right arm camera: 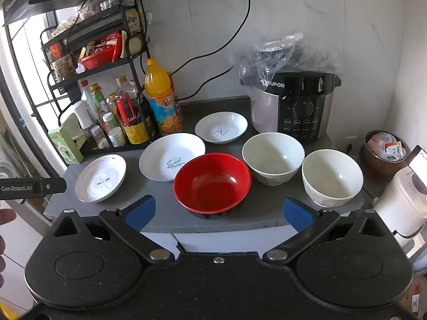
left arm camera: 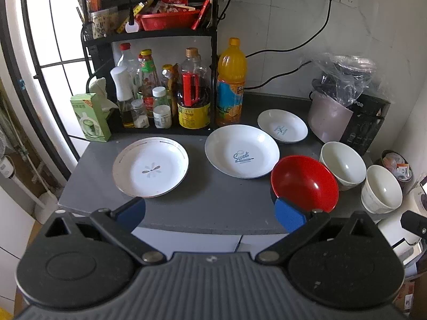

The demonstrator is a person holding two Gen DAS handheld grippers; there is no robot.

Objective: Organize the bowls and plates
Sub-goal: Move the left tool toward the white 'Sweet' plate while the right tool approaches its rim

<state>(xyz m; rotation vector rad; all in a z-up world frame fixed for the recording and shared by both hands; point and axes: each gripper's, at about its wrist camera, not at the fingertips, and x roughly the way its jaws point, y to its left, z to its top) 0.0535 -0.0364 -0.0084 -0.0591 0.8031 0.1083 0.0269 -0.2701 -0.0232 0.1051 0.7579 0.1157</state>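
On grey counter [right arm camera: 165, 213] — glossy red bowl [right arm camera: 212, 182]

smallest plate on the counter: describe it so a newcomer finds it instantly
Start at the black Supor cooker at the back of the grey counter. Just left of it, beside the orange juice bottle, lies the small white plate. It sits farthest back of three plates, with a crossed-utensil print.

On the grey counter [left arm camera: 202, 208] three white plates lie apart: a silver-rimmed plate [left arm camera: 150, 166], a "Sweet" plate [left arm camera: 241, 150] and a smaller plate [left arm camera: 282, 126]. The red bowl [left arm camera: 304, 182] sits beside two white bowls [left arm camera: 343, 165]. The left gripper [left arm camera: 210, 213] hangs spread wide at the counter's near edge.
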